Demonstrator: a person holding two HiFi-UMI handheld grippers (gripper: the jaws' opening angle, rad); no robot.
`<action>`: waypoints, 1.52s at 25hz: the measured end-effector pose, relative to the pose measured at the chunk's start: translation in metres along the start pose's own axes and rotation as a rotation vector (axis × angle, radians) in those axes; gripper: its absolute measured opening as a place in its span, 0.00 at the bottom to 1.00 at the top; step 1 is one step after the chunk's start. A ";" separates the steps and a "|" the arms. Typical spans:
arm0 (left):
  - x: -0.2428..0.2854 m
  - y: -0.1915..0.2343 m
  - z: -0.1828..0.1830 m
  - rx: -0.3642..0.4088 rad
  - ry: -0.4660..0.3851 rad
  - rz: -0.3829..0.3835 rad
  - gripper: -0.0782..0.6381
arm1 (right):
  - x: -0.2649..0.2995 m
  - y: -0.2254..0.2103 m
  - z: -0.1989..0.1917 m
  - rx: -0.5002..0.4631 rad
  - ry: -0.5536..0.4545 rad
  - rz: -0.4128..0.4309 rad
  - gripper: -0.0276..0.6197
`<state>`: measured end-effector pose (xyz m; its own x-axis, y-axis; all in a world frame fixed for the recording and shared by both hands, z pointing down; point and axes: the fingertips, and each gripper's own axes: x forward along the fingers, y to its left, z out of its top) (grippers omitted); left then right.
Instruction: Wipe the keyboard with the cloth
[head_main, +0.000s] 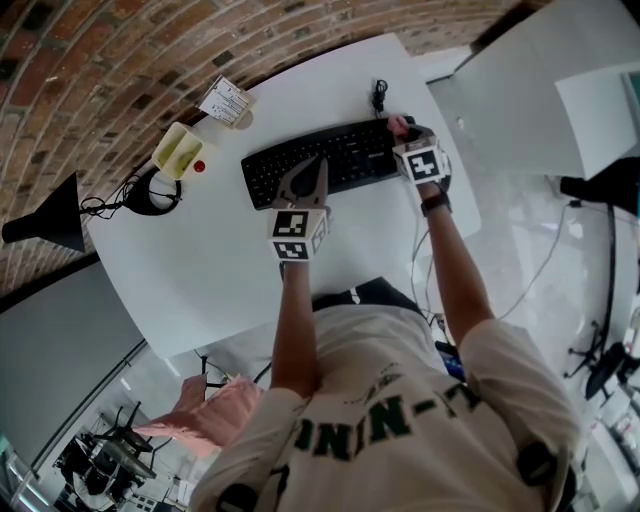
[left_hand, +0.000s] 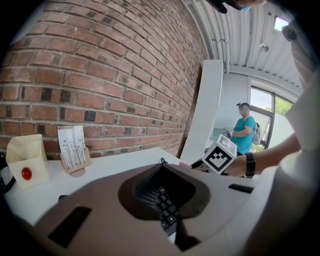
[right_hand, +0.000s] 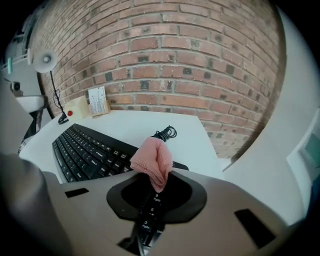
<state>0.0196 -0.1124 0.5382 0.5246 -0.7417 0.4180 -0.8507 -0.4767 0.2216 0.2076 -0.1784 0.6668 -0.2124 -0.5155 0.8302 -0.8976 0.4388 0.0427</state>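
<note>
Two handheld grippers are over a black keyboard (head_main: 345, 155) that lies across the far half of a white table (head_main: 200, 270), set against a brick wall (head_main: 100, 60). The right gripper (right_hand: 155, 174) has its jaws pressed together on a pink knitted cloth (right_hand: 152, 156). The cloth bunches up above the jaw tips, and its lower end hangs down between them. It is held over the right end of the keyboard, above the number keys. From where the pictures stand, I cannot tell whether it touches the keys.

The left gripper (head_main: 312, 168) has its jaws closed to a point with nothing between them. Its tips are over the front left part of the keyboard, and keys show through the opening behind them.

A coiled black cable (head_main: 380, 96) lies just beyond the keyboard's right end. Further left on the table stand a pale yellow box with a red button (head_main: 180, 150) and a small card stand (head_main: 227, 100). A black desk lamp (head_main: 50, 215) sits at the table's left edge.
</note>
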 end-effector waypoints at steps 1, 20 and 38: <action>-0.001 0.000 0.000 0.000 0.000 0.000 0.11 | -0.001 -0.006 -0.002 0.001 0.008 -0.020 0.09; -0.046 0.048 -0.007 -0.053 -0.029 0.110 0.11 | -0.003 0.005 0.001 0.098 -0.010 -0.055 0.09; -0.132 0.137 -0.043 -0.177 -0.032 0.350 0.11 | 0.012 0.291 0.079 -0.148 -0.105 0.400 0.09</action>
<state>-0.1674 -0.0593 0.5509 0.2005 -0.8605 0.4683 -0.9696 -0.1060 0.2204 -0.0866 -0.1150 0.6458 -0.5766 -0.3521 0.7372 -0.6733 0.7159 -0.1847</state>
